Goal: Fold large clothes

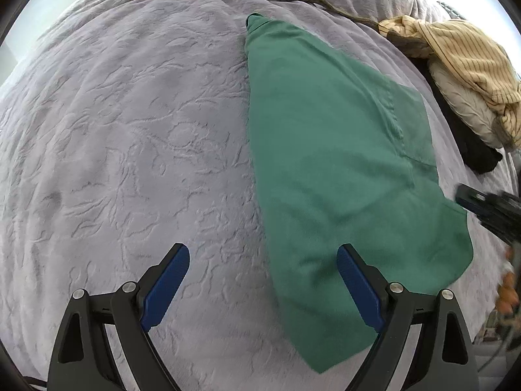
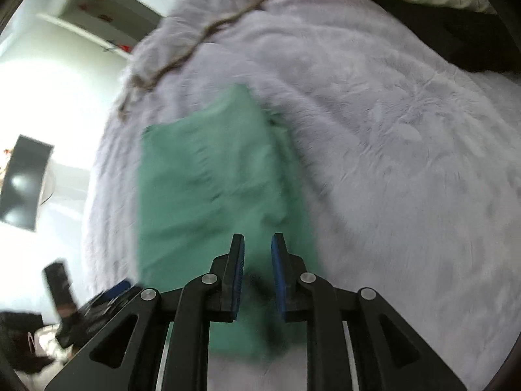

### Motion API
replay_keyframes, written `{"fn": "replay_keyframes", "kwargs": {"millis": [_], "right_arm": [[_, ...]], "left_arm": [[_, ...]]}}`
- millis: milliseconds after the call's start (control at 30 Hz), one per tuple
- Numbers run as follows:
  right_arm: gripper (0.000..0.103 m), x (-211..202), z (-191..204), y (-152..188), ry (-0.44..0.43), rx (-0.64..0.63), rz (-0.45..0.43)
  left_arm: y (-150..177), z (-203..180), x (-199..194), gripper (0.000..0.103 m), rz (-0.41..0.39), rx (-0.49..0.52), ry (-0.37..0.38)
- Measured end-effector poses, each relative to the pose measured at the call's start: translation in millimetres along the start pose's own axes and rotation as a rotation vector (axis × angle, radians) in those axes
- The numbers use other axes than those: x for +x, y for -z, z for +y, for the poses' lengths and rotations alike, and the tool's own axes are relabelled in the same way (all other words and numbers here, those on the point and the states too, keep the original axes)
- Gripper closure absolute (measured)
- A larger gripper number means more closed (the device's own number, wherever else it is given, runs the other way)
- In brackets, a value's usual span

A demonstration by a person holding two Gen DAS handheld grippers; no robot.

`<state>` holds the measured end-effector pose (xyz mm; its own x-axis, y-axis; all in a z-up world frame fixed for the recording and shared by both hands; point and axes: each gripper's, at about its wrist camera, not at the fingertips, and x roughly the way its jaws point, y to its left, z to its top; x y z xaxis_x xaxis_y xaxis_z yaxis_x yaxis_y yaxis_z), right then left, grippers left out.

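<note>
On a lilac bedspread [image 1: 130, 130], a folded green garment [image 1: 325, 163] lies right of centre. The left gripper [image 1: 263, 288] hovers wide open, empty, straddling its near left edge. The right gripper [image 2: 257, 277], jaws narrowly parted, appears to hold nothing; blur obscures any contact. A careless grab could undo the fold. Piled clothes [image 1: 462, 75] are cropped far right.

You've got a bed [image 1: 130, 130] in a lavender textured blanket, bright white walls [image 2: 49, 104], a shelf [image 2: 81, 29] and a dark screen [image 2: 24, 182] off left of your right gripper.
</note>
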<state>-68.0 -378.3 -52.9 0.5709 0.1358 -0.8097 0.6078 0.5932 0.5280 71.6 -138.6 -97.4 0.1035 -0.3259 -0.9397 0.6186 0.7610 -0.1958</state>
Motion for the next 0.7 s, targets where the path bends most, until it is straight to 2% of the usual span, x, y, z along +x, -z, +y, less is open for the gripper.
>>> {"fn": "replay_keyframes", "kwargs": {"millis": [133, 200, 267, 300, 333, 367, 467, 633, 700], "right_arm": [[0.083, -2, 29, 36, -0.086, -0.058, 0.002], [0.083, 7, 24, 54, -0.055, -0.041, 0.007], [0.083, 26, 10, 59, -0.014, 0.042, 0.022], [0.091, 31, -1, 61, -0.003, 0.092, 0.019], [0.093, 34, -13, 64, -0.007, 0.138, 0.012], [0.097, 36, -26, 68, -0.046, 0.208, 0.003], [0.098, 35, -54, 81, -0.144, 0.373, -0.034], [0.097, 21, -58, 94, -0.112, 0.386, -0.055], [0.093, 14, -61, 95, -0.111, 0.397, -0.057]], "left_arm": [[5, -2, 5, 0.010, 0.040, 0.002, -0.004], [7, -3, 7, 0.010, 0.056, 0.010, -0.007], [7, -8, 9, 0.010, 0.073, 0.036, -0.020], [6, -12, 10, 0.010, 0.080, 0.059, -0.030], [5, -15, 11, 0.010, 0.082, 0.081, -0.037], [4, -19, 11, 0.010, 0.085, 0.101, -0.043], [4, -28, 14, 0.010, 0.102, 0.152, -0.050], [2, -35, 17, 0.010, 0.110, 0.199, -0.051], [1, -36, 18, 0.010, 0.109, 0.199, -0.048]]}}
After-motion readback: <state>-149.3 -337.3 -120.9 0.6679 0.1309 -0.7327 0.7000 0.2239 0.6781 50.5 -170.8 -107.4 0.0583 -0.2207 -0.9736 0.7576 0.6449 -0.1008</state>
